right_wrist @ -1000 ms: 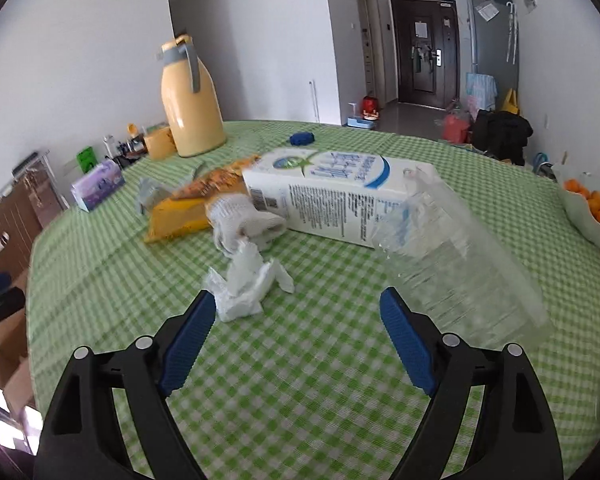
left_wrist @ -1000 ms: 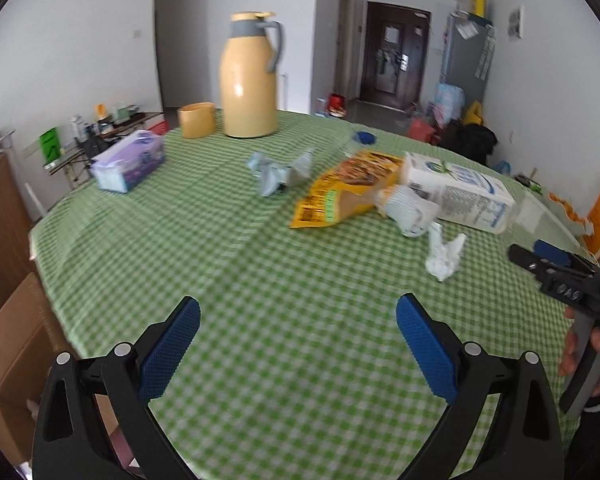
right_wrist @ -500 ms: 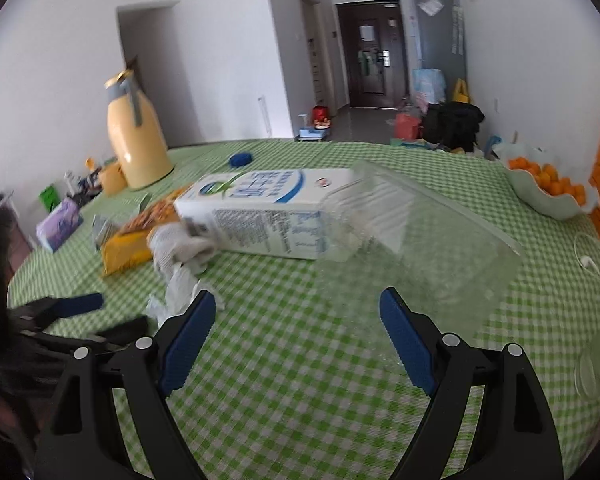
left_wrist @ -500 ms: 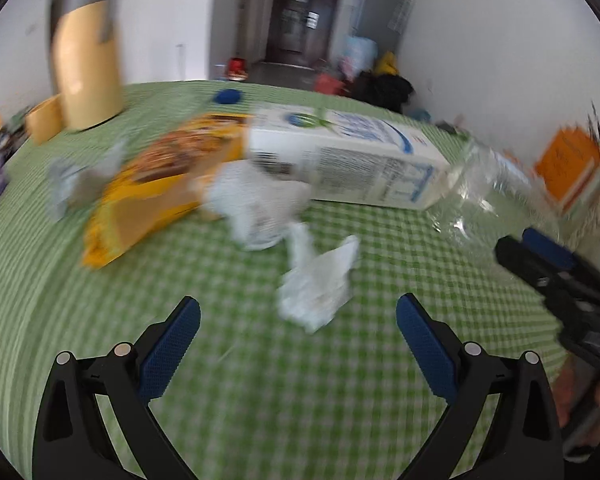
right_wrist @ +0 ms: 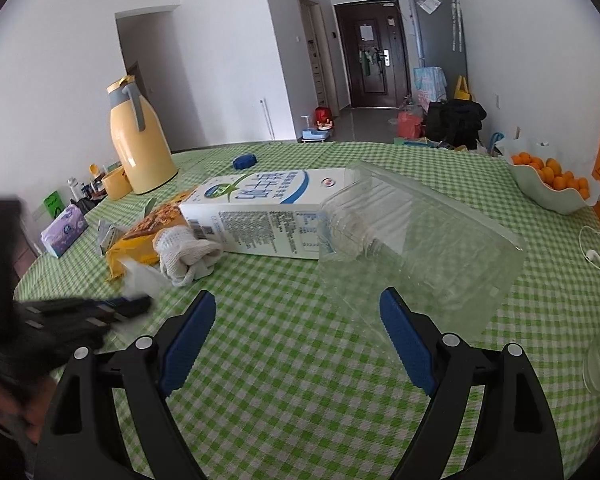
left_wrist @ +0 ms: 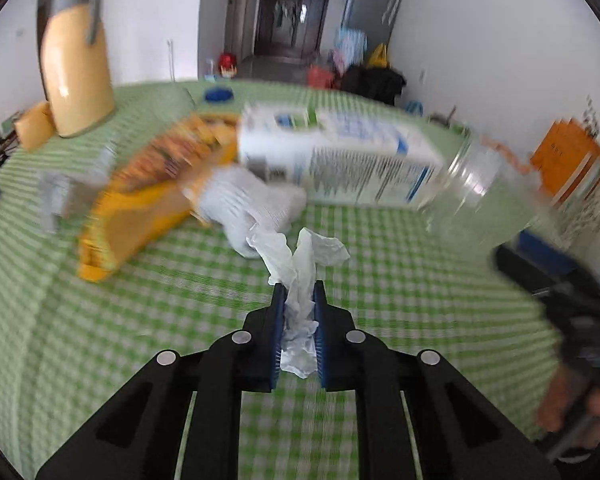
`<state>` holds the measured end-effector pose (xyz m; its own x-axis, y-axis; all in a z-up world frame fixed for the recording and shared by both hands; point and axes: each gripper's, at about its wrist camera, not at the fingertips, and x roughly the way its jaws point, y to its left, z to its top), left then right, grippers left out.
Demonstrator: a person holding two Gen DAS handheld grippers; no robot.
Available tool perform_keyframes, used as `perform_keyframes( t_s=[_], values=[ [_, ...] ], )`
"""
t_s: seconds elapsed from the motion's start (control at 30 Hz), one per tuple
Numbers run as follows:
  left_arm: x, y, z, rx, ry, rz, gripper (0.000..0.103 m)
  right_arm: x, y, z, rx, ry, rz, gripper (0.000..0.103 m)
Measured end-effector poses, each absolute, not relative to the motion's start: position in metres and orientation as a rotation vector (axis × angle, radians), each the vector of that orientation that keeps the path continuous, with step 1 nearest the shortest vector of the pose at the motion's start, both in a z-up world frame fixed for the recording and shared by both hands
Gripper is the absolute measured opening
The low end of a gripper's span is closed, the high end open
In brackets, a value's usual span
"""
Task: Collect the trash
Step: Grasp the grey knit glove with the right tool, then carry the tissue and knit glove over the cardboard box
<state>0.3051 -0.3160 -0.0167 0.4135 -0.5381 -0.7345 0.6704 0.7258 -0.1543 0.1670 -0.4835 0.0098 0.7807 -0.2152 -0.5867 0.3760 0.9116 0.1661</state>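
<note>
- Left hand-held gripper (left_wrist: 299, 312) is clamped on the crumpled white tissue (left_wrist: 300, 264), blue pads pressed tight on either side of it, loose ends fanning out above the tips.
- The tissue sits just above the green-checked bench (left_wrist: 400, 288), just in front of the white knitted glove (left_wrist: 248, 204); whether its lower end touches the cloth I can't tell.
- Right hand-held gripper (right_wrist: 296, 332) hangs over the bench with its fingers wide apart, nothing between them.
- Straight ahead of it lies the clear plastic container (right_wrist: 420, 244), tipped on its side, its far end touching the milk carton (right_wrist: 260, 216).
- The carton lies flat, the glove at its near left corner, resting against the yellow snack bag (right_wrist: 140, 240).
- Behind the bag, a small crumpled wrapper (right_wrist: 108, 236); farther left, a purple tissue box (right_wrist: 64, 230).
- At the far left of the bench, a yellow thermos (right_wrist: 140, 148) stands upright with a yellow cup (right_wrist: 116, 184) beside it, and a blue cap (right_wrist: 244, 161) lies to its right.
- Bowl of oranges (right_wrist: 552, 188) at the right edge, white earphones (right_wrist: 596, 256) nearer.
</note>
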Motion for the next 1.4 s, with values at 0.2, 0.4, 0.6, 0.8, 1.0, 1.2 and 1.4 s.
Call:
perform_keyframes(
  t_s=[0.2, 0.4, 0.6, 0.8, 1.0, 1.2, 1.4],
  values=[
    [0.291, -0.246, 0.024, 0.065, 0.753, -0.666, 0.011, 0.173, -0.464, 0.007, 0.230, 0.602, -0.265, 0.081],
    [0.283, -0.165, 0.038, -0.023, 0.724, -0.582, 0.011, 0.200, -0.415, 0.006, 0.205, 0.642, -0.041, 0.081],
    [0.283, -0.108, 0.041, -0.054, 0.705, -0.516, 0.011, 0.282, -0.393, -0.006, 0.150, 0.760, -0.081, 0.080],
    [0.285, -0.070, 0.037, -0.085, 0.718, -0.471, 0.011, 0.351, -0.408, -0.036, 0.201, 0.855, -0.193, 0.057],
    [0.282, -0.048, 0.030, -0.108, 0.736, -0.441, 0.011, 0.321, -0.400, -0.026, 0.244, 0.814, -0.155, 0.031],
    [0.273, -0.062, 0.023, -0.104, 0.756, -0.463, 0.011, 0.216, -0.370, 0.011, 0.175, 0.685, -0.040, 0.031],
    [0.248, -0.091, 0.025, -0.065, 0.743, -0.527, 0.011, 0.143, -0.381, 0.027, 0.178, 0.628, -0.096, 0.031]
  ],
)
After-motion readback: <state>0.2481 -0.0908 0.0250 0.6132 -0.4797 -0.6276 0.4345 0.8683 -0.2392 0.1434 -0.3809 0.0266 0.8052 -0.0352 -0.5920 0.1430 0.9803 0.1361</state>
